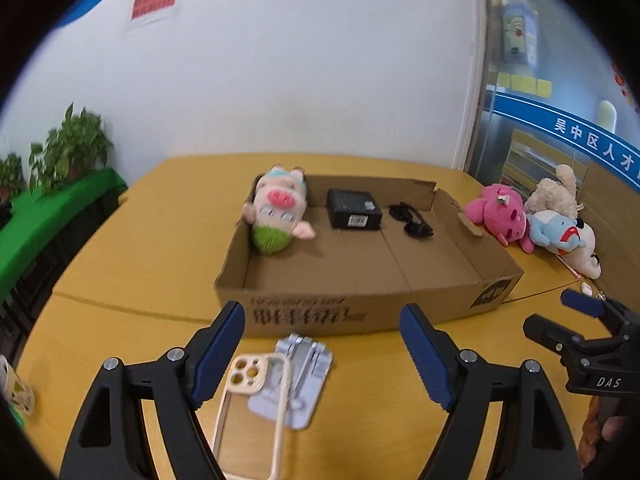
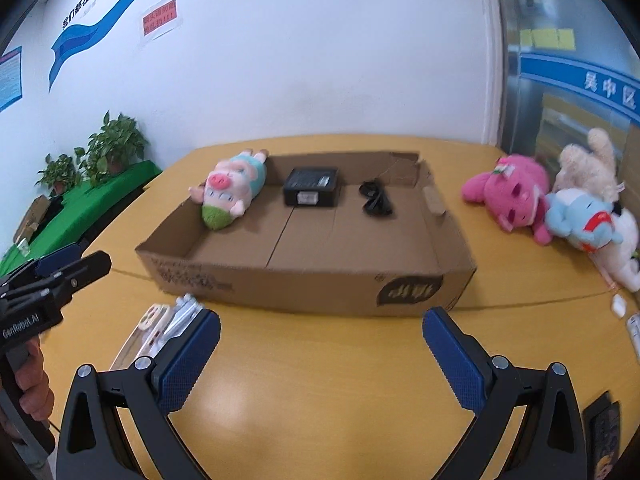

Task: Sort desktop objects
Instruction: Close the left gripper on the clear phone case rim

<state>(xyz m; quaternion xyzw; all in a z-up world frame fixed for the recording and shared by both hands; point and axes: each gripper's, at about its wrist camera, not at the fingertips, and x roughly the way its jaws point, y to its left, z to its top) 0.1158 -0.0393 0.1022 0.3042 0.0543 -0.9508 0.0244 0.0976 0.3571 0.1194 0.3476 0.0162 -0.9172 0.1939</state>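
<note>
A shallow cardboard box (image 1: 360, 312) (image 2: 280, 284) sits mid-table. Inside lie a pig plush (image 1: 278, 212) (image 2: 228, 190), a black box (image 1: 354, 209) (image 2: 312, 186) and black sunglasses (image 1: 412, 220) (image 2: 376, 198). A cream phone case (image 1: 256, 396) (image 2: 154, 316) and a pale grey folding stand (image 1: 298, 380) (image 2: 182, 314) lie in front of the box. My left gripper (image 1: 322, 354) is open above them. My right gripper (image 2: 320, 356) is open and empty over bare table. A pink plush (image 1: 504, 216) (image 2: 512, 196), a blue plush (image 1: 558, 232) (image 2: 584, 220) and a beige plush (image 1: 556, 192) (image 2: 588, 164) lie at right.
The yellow table (image 1: 120, 248) (image 2: 320, 380) ends at a white wall behind. Potted plants (image 1: 72, 148) (image 2: 112, 148) stand on a green-covered shelf at left. A small white item (image 2: 618, 305) and a dark card (image 2: 604, 440) lie at the right edge.
</note>
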